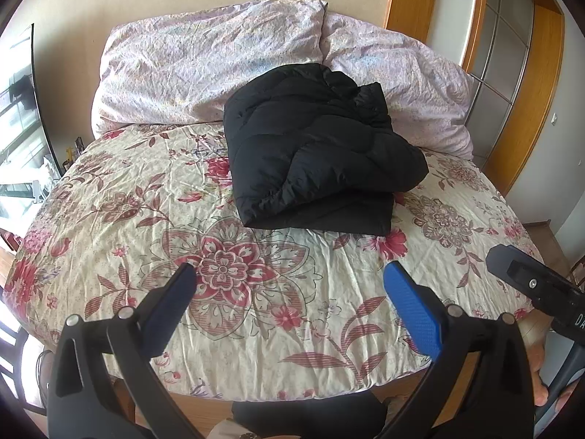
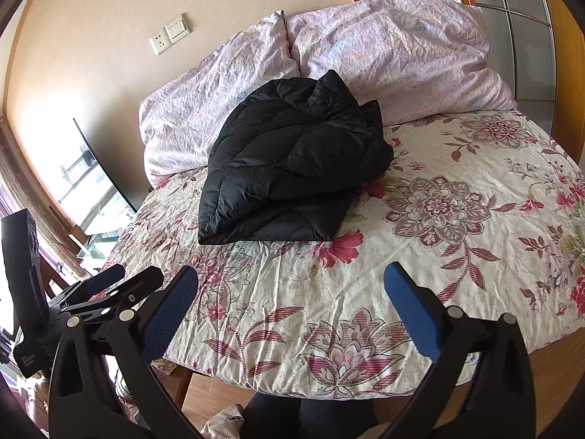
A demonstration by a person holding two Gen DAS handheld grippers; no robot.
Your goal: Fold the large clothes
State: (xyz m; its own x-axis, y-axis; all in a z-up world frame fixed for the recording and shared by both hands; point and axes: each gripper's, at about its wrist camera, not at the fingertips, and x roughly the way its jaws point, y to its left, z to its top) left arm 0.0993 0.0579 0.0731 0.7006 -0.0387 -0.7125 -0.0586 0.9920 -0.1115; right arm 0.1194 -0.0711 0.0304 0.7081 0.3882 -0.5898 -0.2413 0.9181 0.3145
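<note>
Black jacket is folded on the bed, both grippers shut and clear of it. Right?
Not quite: both grippers are open, not shut. The left gripper and right gripper show spread fingers in their own wrist views. The folded black jacket on the bed is untouched.

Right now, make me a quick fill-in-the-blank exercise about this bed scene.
1. The folded jacket is coloured ____.
2. Both the left gripper and right gripper are ____.
3. The jacket's far end leans against the ____.

Missing words: black; open; pillows
</note>
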